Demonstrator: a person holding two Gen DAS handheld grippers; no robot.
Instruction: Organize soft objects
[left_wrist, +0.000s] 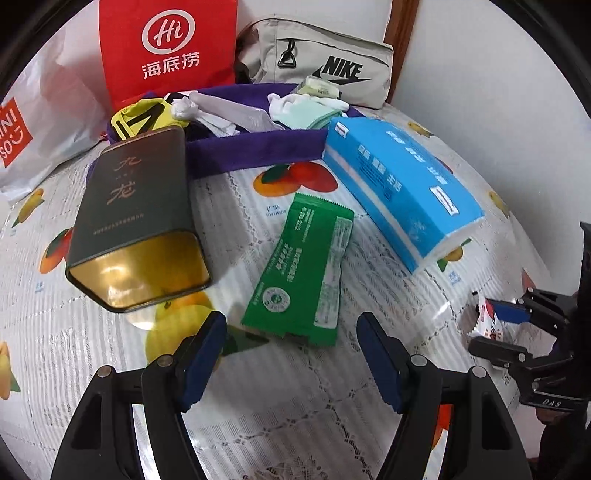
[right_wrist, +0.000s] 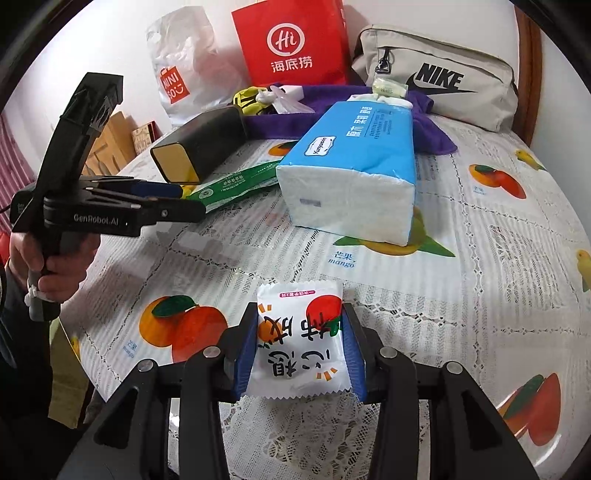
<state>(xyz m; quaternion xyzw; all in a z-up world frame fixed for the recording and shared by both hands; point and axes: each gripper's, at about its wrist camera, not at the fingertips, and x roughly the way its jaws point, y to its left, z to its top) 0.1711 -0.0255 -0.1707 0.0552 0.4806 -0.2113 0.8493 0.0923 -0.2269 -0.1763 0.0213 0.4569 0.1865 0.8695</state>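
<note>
My left gripper (left_wrist: 291, 350) stands open just short of a green flat packet (left_wrist: 306, 273) on the fruit-print tablecloth, nothing between its pads. My right gripper (right_wrist: 300, 354) is shut on a white sachet with an orange picture (right_wrist: 299, 343), its blue pads against the sachet's two sides. From the left wrist view the right gripper (left_wrist: 495, 325) shows at the far right with the sachet (left_wrist: 489, 325). A blue tissue pack (right_wrist: 351, 166) lies mid-table. Beyond it, a purple towel (left_wrist: 255, 147) carries white socks (left_wrist: 291, 105) and other small cloth pieces.
A dark tin with a gold end (left_wrist: 136, 221) lies left of the green packet. A red paper bag (right_wrist: 291, 44), a white Miniso plastic bag (right_wrist: 184, 66) and a beige Nike bag (right_wrist: 443, 77) line the wall. A hand holds the left gripper (right_wrist: 184, 201) by the table's left edge.
</note>
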